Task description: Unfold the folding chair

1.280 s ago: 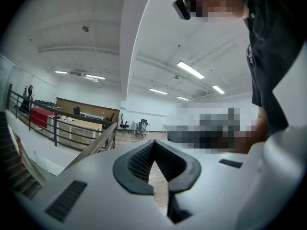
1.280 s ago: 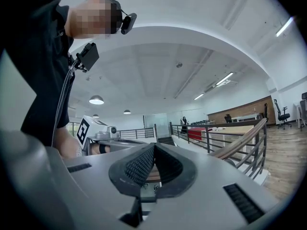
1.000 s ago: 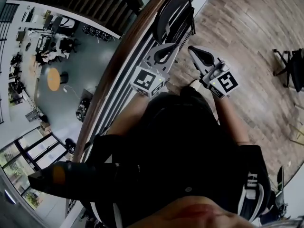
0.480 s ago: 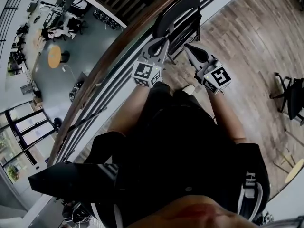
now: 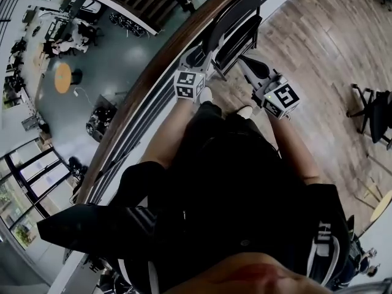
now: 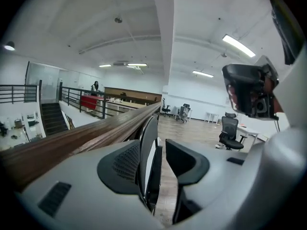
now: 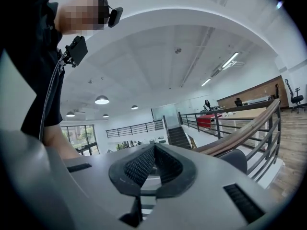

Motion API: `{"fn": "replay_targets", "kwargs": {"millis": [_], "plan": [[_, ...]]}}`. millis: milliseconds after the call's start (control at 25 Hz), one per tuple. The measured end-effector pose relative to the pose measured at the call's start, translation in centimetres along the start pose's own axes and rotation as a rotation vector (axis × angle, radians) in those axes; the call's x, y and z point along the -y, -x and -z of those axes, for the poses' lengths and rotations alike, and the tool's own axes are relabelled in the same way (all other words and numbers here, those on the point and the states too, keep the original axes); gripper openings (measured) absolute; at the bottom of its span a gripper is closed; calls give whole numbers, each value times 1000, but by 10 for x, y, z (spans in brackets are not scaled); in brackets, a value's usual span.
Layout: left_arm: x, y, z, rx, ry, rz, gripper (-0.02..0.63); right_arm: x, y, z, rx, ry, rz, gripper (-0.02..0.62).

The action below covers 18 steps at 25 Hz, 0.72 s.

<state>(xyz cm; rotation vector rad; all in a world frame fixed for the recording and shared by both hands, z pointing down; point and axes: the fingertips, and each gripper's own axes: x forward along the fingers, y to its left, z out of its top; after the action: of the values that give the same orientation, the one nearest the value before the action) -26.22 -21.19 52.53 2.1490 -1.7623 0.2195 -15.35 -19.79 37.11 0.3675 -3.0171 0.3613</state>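
Far left, wooden handrail [image 5: 149,84] of the railing runs diagonally, with an open atrium below it. Left hand-held gripper [image 5: 198,58] sits right against the rail side, cube with square markers facing up. Its jaws are opening, released. In the left gripper view the top edge of the folding chair [image 6: 148,145] stands between the 2 pads, close by the left pad and apart from the right one, so no grasp yet. Judgement: it is lined up edge-on like that to take the backrest edge and hold it while the seat swings out.

Folding chair is collapsed flat, parked upright and leaning on the railing, just ahead of the person's feet on the wood floor [image 5: 318,41]. Long axis runs floor to rail top, backrest end up. Flat faces lie parallel to the railing, thin edge toward the person. Task not started, chair fully folded.

Right hand-held gripper [image 5: 246,64] hovers just right of the chair, clenched, nothing between the pads, not touching the chair; probably waiting to pull the seat. Far right, an office chair [image 5: 373,109], well apart, not involved.
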Motion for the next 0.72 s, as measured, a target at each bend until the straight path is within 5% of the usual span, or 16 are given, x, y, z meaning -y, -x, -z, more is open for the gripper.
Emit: {"fn": "replay_targets", "kwargs": {"millis": [240, 400, 720], "plan": [[-26, -34, 41, -101, 46, 10, 190, 13, -10, 11, -15, -14, 68, 6], [-25, -55, 59, -168, 6, 57, 202, 20, -13, 18, -28, -36, 118, 6], [-41, -80, 88, -218, 25, 32, 230, 18, -6, 31, -43, -42, 202, 6]]}}
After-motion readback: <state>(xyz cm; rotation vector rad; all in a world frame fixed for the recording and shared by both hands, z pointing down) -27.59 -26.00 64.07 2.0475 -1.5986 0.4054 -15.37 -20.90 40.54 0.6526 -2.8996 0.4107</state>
